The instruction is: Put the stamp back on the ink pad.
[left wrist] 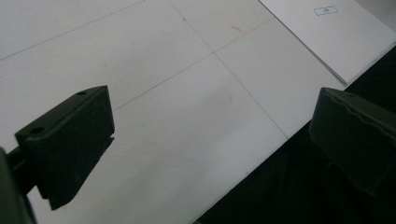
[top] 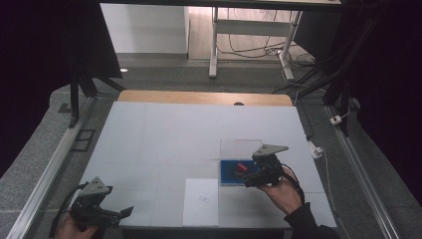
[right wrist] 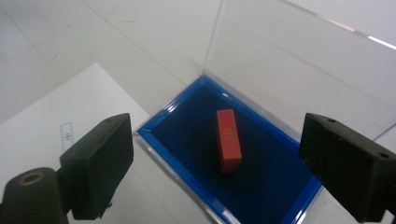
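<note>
A small red block [right wrist: 228, 140] lies flat in the middle of a blue tray [right wrist: 261, 186]. The tray is the bottom of a clear plastic box, and the see-through lid [right wrist: 299, 70] stands up at the far side of it. The box sits on the right part of the white table [top: 164, 134]. Just beside it, toward the middle of the near edge, lies a white sheet of paper [top: 201, 201] with a tiny mark on it.

The right gripper [right wrist: 217, 172] hangs over the near side of the tray. Its two black jaws are spread wide, one on each side of the block, and they hold nothing. The block is under them, but the jaws do not touch it yet.

The left gripper [top: 107, 213] waits at the near left corner of the table, well apart from the box. Its jaws are wide apart too, with only bare table and the table's edge between them.

It looks like the job is to pick up the red block, and this has only just begun. The lid is already up and the gripper is lined up. What is left is to go down, squeeze the block, and lift it out, maybe onto the paper.
</note>
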